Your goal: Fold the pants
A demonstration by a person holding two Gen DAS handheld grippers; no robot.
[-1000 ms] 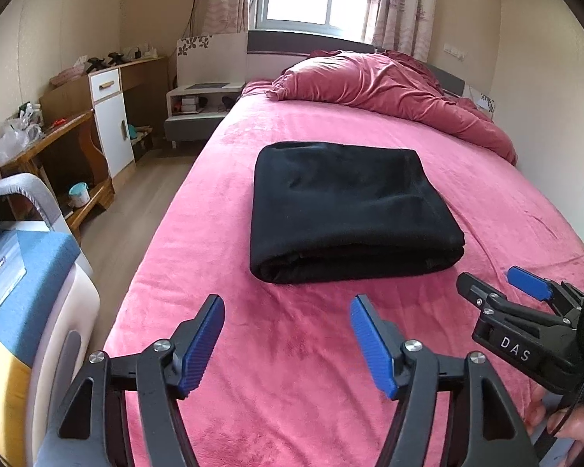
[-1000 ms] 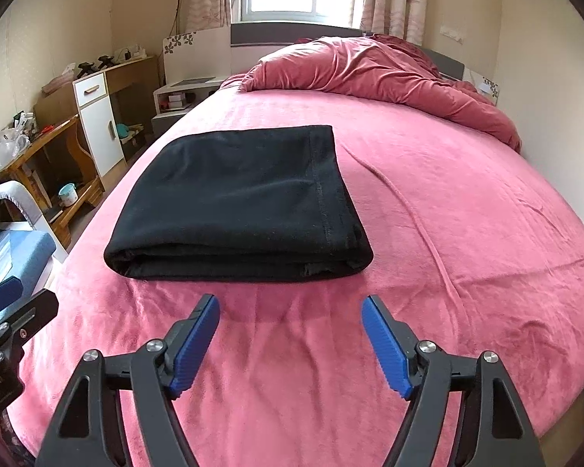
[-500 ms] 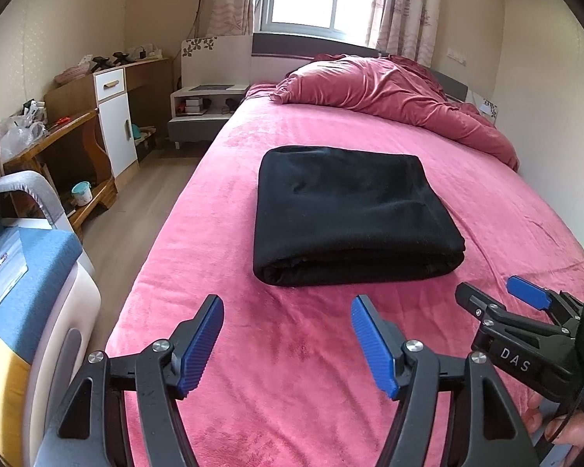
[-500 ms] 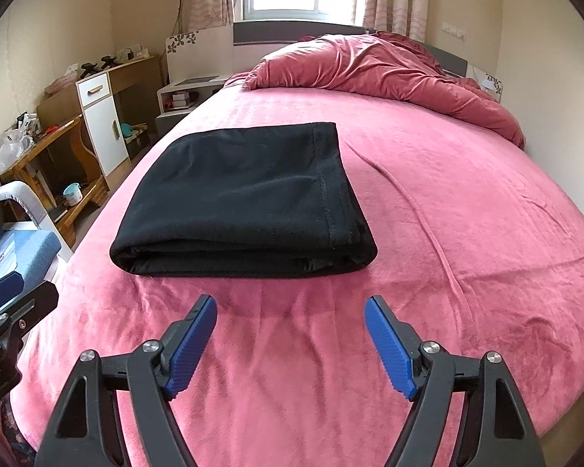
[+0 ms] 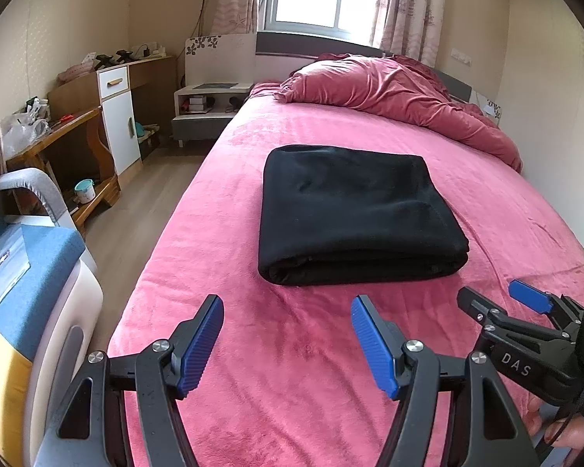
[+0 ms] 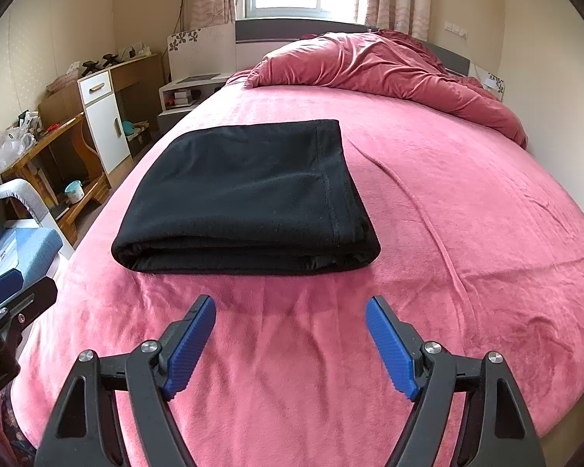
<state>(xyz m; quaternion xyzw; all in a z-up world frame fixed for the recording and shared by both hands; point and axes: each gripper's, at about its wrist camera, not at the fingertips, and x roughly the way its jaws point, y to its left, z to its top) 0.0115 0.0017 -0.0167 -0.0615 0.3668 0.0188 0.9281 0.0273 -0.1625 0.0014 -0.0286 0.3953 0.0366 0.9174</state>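
Note:
Black pants (image 5: 354, 214) (image 6: 249, 198) lie folded into a thick rectangle on the pink bed (image 5: 292, 369) (image 6: 447, 202). My left gripper (image 5: 288, 311) hovers over the bedspread just short of the fold's near edge, open, nothing between its blue pads. My right gripper (image 6: 290, 311) is likewise open and empty, a little back from the pants' near right side. In the left wrist view the right gripper (image 5: 498, 299) shows at the lower right, held by a hand (image 5: 556, 428). The left gripper's tip (image 6: 15, 303) shows at the left edge of the right wrist view.
A rumpled pink duvet (image 5: 393, 93) is heaped at the head of the bed under the window. Left of the bed stand a nightstand (image 5: 210, 105), a wooden desk with a white cabinet (image 5: 116, 116) and a blue-topped chair (image 5: 31, 272). A wall runs along the bed's right side.
Both views have shifted only slightly; the pants sit a touch farther from the fingers. The right gripper's jaws stand a little wider than a second ago.

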